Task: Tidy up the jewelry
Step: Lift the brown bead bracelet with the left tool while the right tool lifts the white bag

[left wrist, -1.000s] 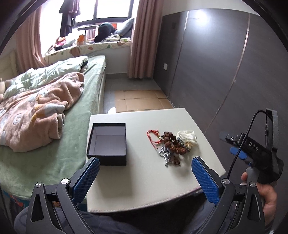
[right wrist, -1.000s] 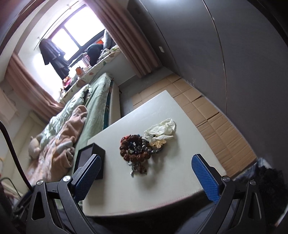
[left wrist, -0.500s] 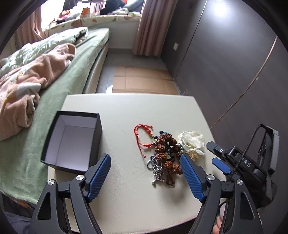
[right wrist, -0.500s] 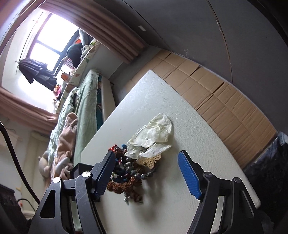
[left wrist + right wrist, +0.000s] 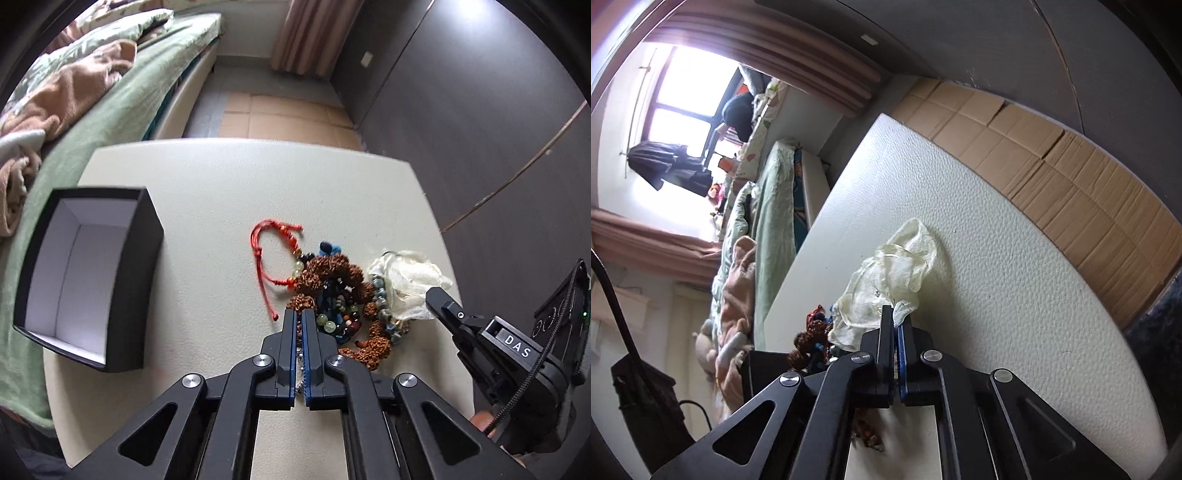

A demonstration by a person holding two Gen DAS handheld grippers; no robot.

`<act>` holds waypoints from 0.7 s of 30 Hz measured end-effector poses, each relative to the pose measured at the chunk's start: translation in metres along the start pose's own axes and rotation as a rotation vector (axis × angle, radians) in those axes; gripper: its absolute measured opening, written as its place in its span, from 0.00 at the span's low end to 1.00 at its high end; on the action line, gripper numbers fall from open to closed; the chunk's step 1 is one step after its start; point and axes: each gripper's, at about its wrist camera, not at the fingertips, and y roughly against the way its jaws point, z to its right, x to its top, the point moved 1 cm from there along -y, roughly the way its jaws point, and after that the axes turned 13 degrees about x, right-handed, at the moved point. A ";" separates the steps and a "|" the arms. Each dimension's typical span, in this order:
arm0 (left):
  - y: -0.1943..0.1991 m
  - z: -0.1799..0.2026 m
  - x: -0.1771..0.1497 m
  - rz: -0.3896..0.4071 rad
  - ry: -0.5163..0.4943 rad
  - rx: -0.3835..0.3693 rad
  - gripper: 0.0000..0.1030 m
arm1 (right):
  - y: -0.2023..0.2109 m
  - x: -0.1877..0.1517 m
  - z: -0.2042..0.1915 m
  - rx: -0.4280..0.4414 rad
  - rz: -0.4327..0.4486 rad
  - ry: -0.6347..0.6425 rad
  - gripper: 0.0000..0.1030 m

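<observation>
A pile of jewelry [image 5: 332, 295] lies on the white table [image 5: 221, 184]: brown seed bracelets, coloured bead strings and a red cord bracelet [image 5: 271, 251]. A sheer white pouch [image 5: 406, 280] lies at its right. An open black box [image 5: 85, 280] with a white inside stands at the left. My left gripper [image 5: 300, 314] is shut at the pile's near edge, with a silver chain showing between its fingers. My right gripper [image 5: 894, 314] is shut on the pouch's [image 5: 894, 273] near corner; it also shows in the left wrist view [image 5: 439, 299].
A bed [image 5: 92, 92] with a green sheet and a pink blanket runs along the table's left side. Flattened cardboard [image 5: 280, 118] covers the floor beyond the table. A dark wardrobe wall [image 5: 480, 129] stands at the right.
Both grippers moved down and forward to the pile and closed: the left on the silver chain at the near edge, the right on the pouch's corner.
</observation>
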 end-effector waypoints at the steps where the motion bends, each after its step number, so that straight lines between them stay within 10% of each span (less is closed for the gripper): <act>1: 0.007 -0.001 0.001 0.020 -0.008 -0.010 0.00 | 0.004 -0.001 -0.005 0.007 0.014 0.018 0.04; 12: 0.032 -0.020 0.014 -0.001 0.025 -0.086 0.03 | 0.038 -0.010 -0.071 0.077 0.084 0.169 0.04; 17: 0.026 -0.012 0.008 -0.014 0.002 -0.088 0.74 | 0.055 -0.018 -0.079 0.081 0.117 0.182 0.04; 21: 0.017 -0.008 0.008 -0.012 0.008 -0.093 0.74 | 0.062 -0.026 -0.076 0.072 0.120 0.189 0.04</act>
